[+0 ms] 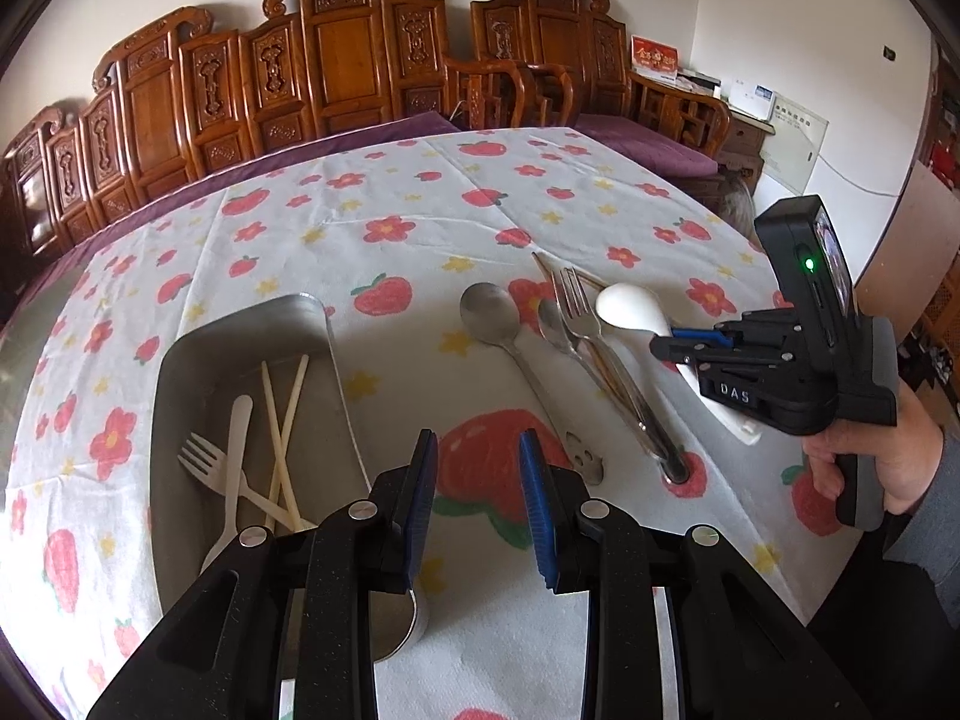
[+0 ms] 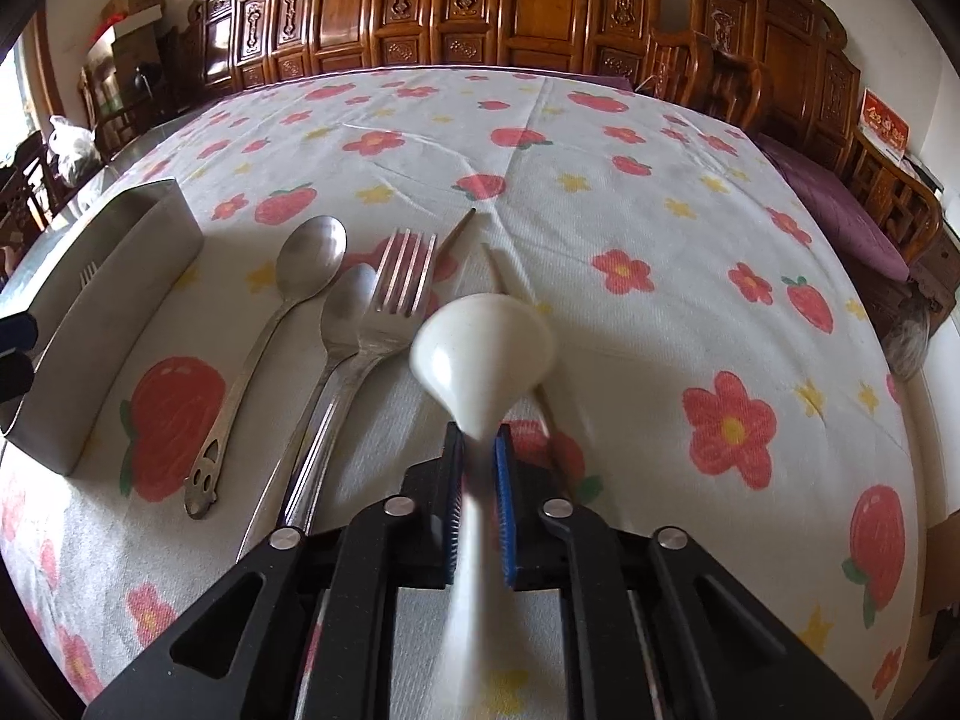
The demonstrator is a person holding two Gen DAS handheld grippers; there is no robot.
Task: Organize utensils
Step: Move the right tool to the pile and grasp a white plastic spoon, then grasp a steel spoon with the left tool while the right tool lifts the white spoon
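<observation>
My right gripper point(image 2: 478, 450) is shut on the handle of a white spoon point(image 2: 483, 339), lifted above the cloth; it also shows in the left wrist view point(image 1: 690, 343) with the white spoon point(image 1: 627, 306). On the table lie a large metal spoon point(image 1: 489, 312), a smaller metal spoon point(image 1: 555, 321), a metal fork point(image 1: 576, 300) and brown chopsticks point(image 2: 459, 231). A metal tray point(image 1: 174, 396) holds a white plastic fork point(image 1: 204, 462), a white plastic spoon point(image 1: 237, 450) and pale chopsticks point(image 1: 288, 420). My left gripper point(image 1: 478, 456) is open and empty beside the tray.
A floral tablecloth point(image 2: 660, 228) covers the table. Carved wooden chairs point(image 1: 336, 54) with purple cushions line the far side. The tray also shows at the left of the right wrist view point(image 2: 120, 276).
</observation>
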